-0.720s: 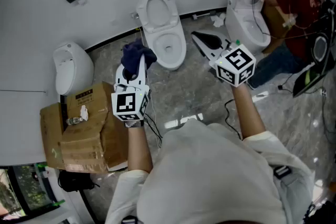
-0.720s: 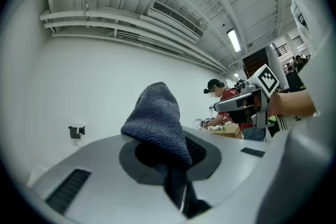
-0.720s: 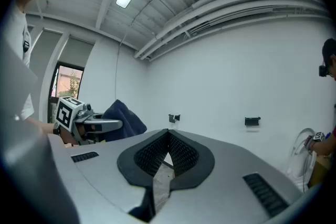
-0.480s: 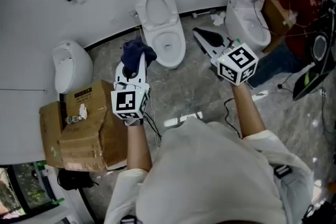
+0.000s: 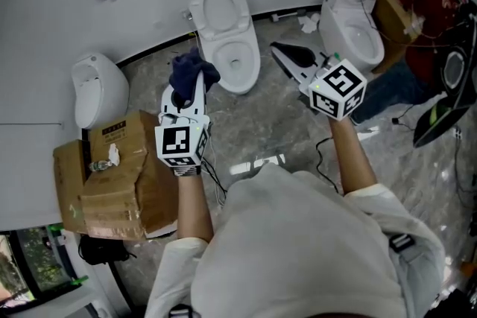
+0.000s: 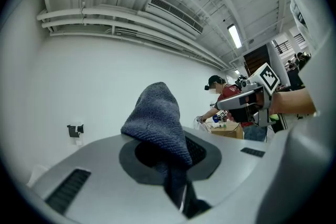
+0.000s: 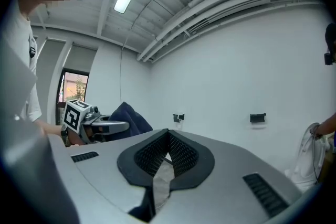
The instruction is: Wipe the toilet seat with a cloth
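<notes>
Head view: the left gripper (image 5: pixel 193 88) was clamped on a blue cloth (image 5: pixel 186 68). The right gripper (image 5: pixel 286 56), fully closed and empty, was at 3 o'clock from the toilet (image 5: pixel 237 65).

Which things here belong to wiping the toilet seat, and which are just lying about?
For the job: blue cloth, left hand-held gripper holding it, toilet ahead.
Lying about: cardboard box, urinal, second toilet at the right.
</notes>
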Tool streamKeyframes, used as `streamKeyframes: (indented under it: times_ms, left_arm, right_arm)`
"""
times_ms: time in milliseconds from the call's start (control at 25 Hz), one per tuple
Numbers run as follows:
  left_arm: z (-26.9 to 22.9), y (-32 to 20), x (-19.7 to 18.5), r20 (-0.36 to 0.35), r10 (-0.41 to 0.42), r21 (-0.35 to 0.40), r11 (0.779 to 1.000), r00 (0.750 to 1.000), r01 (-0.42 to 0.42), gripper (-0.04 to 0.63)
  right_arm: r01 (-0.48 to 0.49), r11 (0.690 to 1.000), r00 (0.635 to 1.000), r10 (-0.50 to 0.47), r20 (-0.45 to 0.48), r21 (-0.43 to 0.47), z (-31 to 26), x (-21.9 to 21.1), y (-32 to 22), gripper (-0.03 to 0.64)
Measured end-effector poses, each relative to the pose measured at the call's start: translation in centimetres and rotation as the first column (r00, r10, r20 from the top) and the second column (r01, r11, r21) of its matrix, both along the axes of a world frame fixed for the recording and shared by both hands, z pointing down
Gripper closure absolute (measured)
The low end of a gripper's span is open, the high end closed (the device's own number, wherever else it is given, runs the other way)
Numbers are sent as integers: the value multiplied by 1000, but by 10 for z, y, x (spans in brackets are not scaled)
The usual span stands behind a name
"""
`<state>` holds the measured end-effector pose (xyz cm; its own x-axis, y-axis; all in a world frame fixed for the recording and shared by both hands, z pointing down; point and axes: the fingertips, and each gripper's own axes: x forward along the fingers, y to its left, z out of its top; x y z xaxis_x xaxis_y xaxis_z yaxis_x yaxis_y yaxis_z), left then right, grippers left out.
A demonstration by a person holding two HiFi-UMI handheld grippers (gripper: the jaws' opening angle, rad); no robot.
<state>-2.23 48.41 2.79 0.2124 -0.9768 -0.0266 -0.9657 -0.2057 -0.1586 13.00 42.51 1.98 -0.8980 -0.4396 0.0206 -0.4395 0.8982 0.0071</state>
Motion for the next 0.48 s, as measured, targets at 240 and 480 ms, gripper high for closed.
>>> streamKeyframes:
  times_ms: [240, 480]
  left_arm:
    - [3, -9, 18, 11, -22, -15, 1000, 1000, 22, 557]
    - [1, -21, 23, 22, -38, -18, 999, 999, 38, 555]
  right_arm:
    - [23, 1000, 1000, -23, -18, 11, 1, 21, -9, 591]
    - [19, 1000, 999, -19, -35, -7, 13, 36, -22, 591]
